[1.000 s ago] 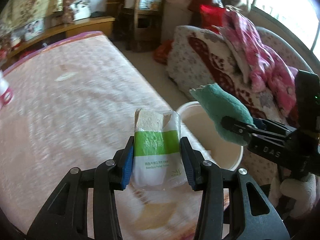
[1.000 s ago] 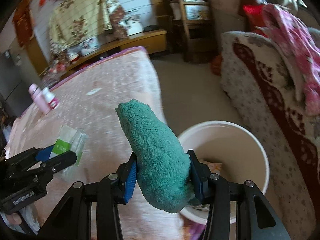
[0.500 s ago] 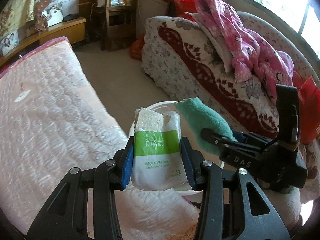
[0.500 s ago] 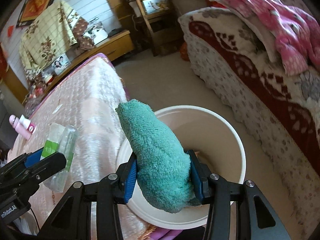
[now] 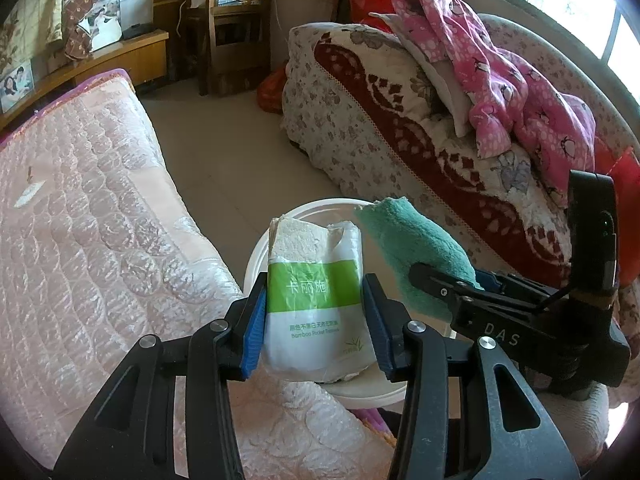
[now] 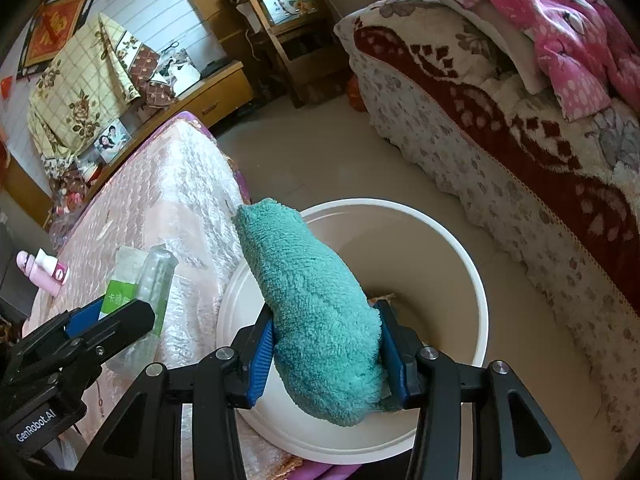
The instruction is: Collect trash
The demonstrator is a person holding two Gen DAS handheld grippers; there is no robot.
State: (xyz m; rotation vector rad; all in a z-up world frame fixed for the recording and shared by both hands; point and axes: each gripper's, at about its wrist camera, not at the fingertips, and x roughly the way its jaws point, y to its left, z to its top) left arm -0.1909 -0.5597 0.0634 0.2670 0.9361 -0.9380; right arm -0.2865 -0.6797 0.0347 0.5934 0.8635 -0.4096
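My left gripper (image 5: 314, 320) is shut on a tissue pack (image 5: 314, 300), white with a green band, held over the near rim of a white bucket (image 5: 260, 252). My right gripper (image 6: 326, 354) is shut on a teal towel (image 6: 312, 300) and holds it above the bucket's (image 6: 476, 280) opening. The towel (image 5: 412, 248) and right gripper also show in the left wrist view, to the right of the pack. The pack (image 6: 136, 284) and left gripper (image 6: 108, 320) show at the left of the right wrist view. Something lies at the bucket's bottom, mostly hidden.
A pink quilted bed (image 5: 80, 220) lies to the left, touching the bucket. A pink and white bottle (image 6: 44, 268) lies on it. A floral sofa (image 5: 400, 128) with pink clothes (image 5: 500, 72) stands to the right. Bare floor (image 5: 224, 152) runs between them. A wooden chair (image 5: 228, 32) stands at the back.
Both grippers have moved right, off the bed and over the bucket, each still holding its item. The bucket now sits right under the towel.
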